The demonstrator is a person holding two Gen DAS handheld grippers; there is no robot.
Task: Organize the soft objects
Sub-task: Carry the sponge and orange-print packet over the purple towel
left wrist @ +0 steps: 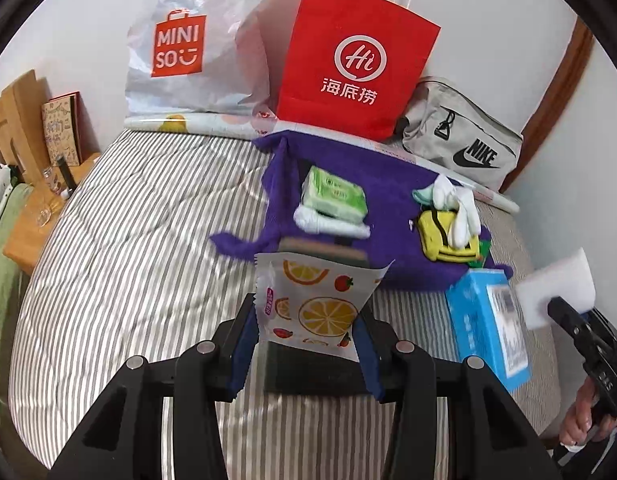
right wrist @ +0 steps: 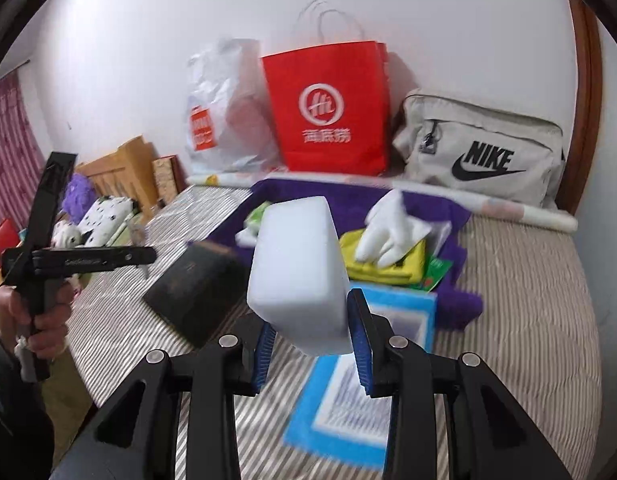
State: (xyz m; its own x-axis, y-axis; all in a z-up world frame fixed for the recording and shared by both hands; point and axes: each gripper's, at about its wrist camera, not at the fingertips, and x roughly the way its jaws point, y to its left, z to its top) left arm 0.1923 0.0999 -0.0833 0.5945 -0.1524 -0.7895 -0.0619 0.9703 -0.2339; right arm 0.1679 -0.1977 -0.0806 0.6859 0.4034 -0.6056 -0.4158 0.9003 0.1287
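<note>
My left gripper (left wrist: 306,332) is shut on a fruit-print tissue pack (left wrist: 316,300) held above the striped bed. My right gripper (right wrist: 308,332) is shut on a white sponge block (right wrist: 300,268), which also shows at the right of the left wrist view (left wrist: 556,288). A purple towel (left wrist: 388,196) lies on the bed with a green tissue pack (left wrist: 334,194), a white sock (left wrist: 328,226), a yellow pouch (left wrist: 448,240) and a white glove (left wrist: 456,204) on it. A dark sponge (right wrist: 196,284) sits at the towel's near edge. A blue box (left wrist: 488,320) lies on the bed.
A white Miniso bag (left wrist: 188,44), a red paper bag (left wrist: 356,60) and a grey Nike bag (left wrist: 460,140) stand against the wall behind the towel. A wooden bedside table (left wrist: 40,216) with glasses is at the left. The other hand-held gripper (right wrist: 68,258) shows at left.
</note>
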